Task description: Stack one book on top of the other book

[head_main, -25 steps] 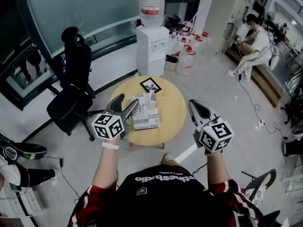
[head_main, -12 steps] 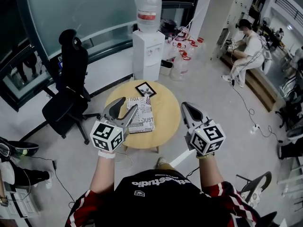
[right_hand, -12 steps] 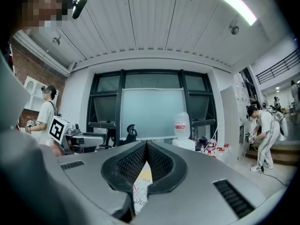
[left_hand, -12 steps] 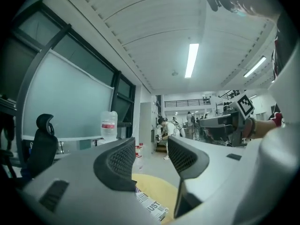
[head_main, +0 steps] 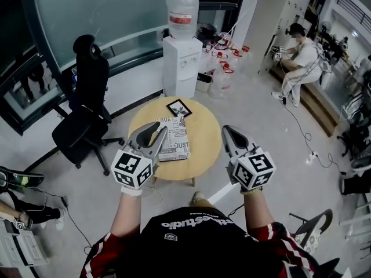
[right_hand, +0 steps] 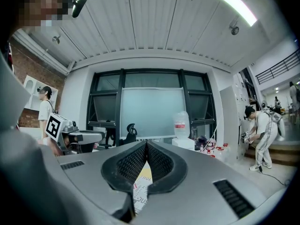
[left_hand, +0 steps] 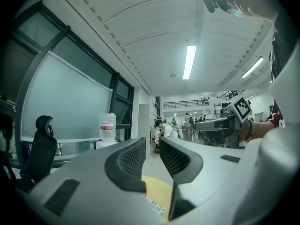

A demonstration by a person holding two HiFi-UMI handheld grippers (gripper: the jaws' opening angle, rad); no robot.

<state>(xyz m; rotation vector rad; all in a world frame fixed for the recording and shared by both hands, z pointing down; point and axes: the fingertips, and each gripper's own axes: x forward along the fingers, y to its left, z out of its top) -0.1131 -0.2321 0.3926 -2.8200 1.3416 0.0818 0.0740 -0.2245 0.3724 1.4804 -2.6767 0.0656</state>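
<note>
A large book with a printed black-and-white cover [head_main: 175, 141] lies on the round wooden table [head_main: 204, 138]. A small dark book with a picture on its cover [head_main: 178, 108] lies just beyond it, at the far edge. My left gripper [head_main: 155, 130] hovers over the table's left rim, next to the large book; its jaws are closing, a narrow gap remains and nothing is between them [left_hand: 152, 143]. My right gripper [head_main: 226, 131] hangs at the table's right rim, shut and empty [right_hand: 146, 145]. The large book [right_hand: 139, 191] shows below its jaws.
Behind the table stands a white water dispenser [head_main: 179, 59], with spare jugs [head_main: 223, 68] on the floor beside it. A black office chair [head_main: 86, 117] stands to the left. A person sits on a bench [head_main: 301, 59] at the far right. Cables run across the floor.
My left gripper's jaws have narrowed from wide apart to a slim gap, and the gripper has risen and rolled a little. My right gripper has stayed put.
</note>
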